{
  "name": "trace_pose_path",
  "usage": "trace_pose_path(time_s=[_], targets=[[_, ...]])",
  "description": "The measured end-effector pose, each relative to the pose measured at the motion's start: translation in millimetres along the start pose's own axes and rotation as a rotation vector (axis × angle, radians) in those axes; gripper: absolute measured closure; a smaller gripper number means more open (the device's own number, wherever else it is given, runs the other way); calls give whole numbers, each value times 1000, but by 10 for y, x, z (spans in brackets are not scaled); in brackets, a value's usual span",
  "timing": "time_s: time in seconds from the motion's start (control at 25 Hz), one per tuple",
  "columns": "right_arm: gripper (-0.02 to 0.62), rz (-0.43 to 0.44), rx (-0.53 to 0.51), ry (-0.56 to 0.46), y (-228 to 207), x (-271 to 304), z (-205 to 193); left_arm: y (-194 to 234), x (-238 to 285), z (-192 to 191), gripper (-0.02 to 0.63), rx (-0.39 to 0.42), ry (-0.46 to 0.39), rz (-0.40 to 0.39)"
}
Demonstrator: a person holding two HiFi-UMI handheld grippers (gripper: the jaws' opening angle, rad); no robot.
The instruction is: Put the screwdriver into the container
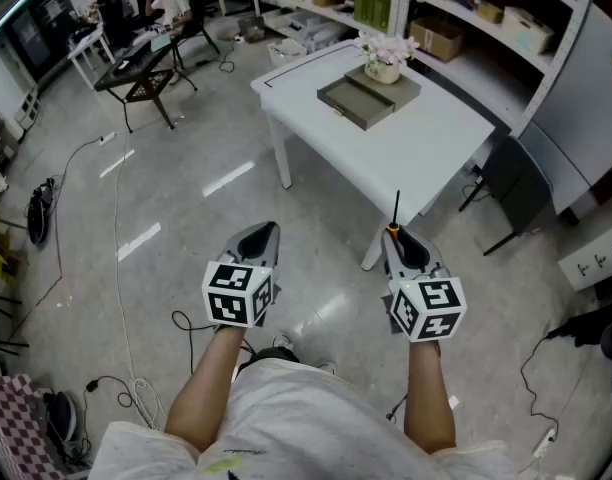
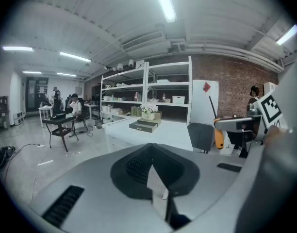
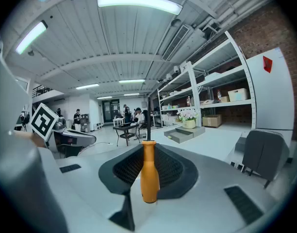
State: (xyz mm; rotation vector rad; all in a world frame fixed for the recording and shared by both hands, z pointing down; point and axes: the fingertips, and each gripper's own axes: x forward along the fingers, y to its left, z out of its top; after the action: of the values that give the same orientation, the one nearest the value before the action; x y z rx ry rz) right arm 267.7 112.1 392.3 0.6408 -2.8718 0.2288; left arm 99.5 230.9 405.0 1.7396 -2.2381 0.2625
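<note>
The screwdriver (image 3: 149,176) has an orange handle and a thin black shaft, and my right gripper (image 3: 148,149) is shut on the handle. In the head view the right gripper (image 1: 394,238) hangs over the floor just short of the white table, with the screwdriver (image 1: 395,213) pointing at the table's near corner. The container (image 1: 361,101) is a shallow grey tray on the table, beside a pot of pale flowers (image 1: 384,60). My left gripper (image 1: 264,232) is level with the right one, shut and holding nothing. The left gripper view shows the container (image 2: 146,125) far ahead.
The white table (image 1: 416,153) stands on a glossy grey floor. A dark chair (image 1: 516,183) sits at its right side. Shelving (image 1: 466,8) lines the back wall. Cables (image 1: 116,228) trail over the floor at left. People sit at a black desk (image 1: 136,73) far left.
</note>
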Motion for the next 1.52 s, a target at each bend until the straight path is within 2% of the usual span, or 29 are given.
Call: trace_pose_path(time_s=[0.48, 0.84, 1.08, 1.52], targets=[[520, -2, 17, 33, -10, 347, -56, 261, 286, -24, 604, -19, 7, -28], [520, -35, 11, 78, -74, 1048, 26, 690, 922, 105, 604, -13, 45, -118], [520, -85, 5, 100, -107, 1518, 128, 1002, 1329, 261, 604, -17, 59, -197], [522, -174, 1, 100, -159, 2146, 383, 1469, 1960, 514, 604, 24, 81, -302]])
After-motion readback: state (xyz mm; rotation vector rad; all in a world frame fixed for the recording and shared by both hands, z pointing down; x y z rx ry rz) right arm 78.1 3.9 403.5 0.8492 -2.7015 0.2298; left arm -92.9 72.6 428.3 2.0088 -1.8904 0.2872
